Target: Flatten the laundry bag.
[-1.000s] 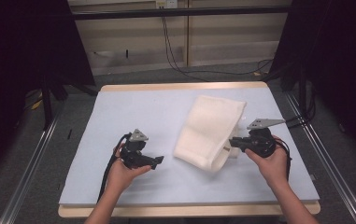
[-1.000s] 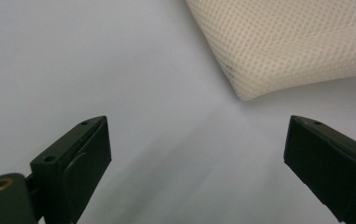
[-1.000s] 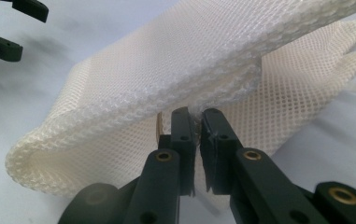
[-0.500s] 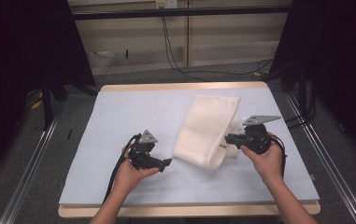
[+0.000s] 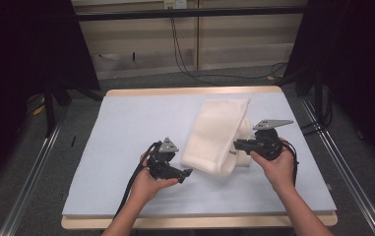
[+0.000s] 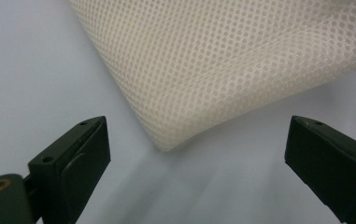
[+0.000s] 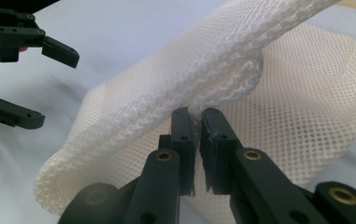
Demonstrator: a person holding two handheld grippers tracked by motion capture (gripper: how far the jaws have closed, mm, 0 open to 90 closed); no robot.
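A folded white mesh cloth point(image 5: 218, 133) lies on the pale blue table mat point(image 5: 126, 128), right of centre. My right gripper point(image 5: 237, 144) is shut on the cloth's right edge; in the right gripper view its jaws pinch a thick fold of the mesh cloth point(image 7: 222, 74) at my right gripper point(image 7: 195, 116). My left gripper point(image 5: 187, 172) is open, low over the mat just left of the cloth's near corner. In the left gripper view the mesh cloth's corner point(image 6: 203, 70) lies ahead of my left gripper point(image 6: 196, 154), between the wide jaws but untouched.
The mat sits on a wooden board point(image 5: 190, 91) with metal rails point(image 5: 32, 162) along both sides. Cables point(image 5: 185, 54) run over the floor beyond the far edge. Bare mat stretches to the left and in front of the cloth.
My left gripper has moved right across the mat, closer to the cloth's near corner. The right gripper has kept its hold on the cloth, nearly still.
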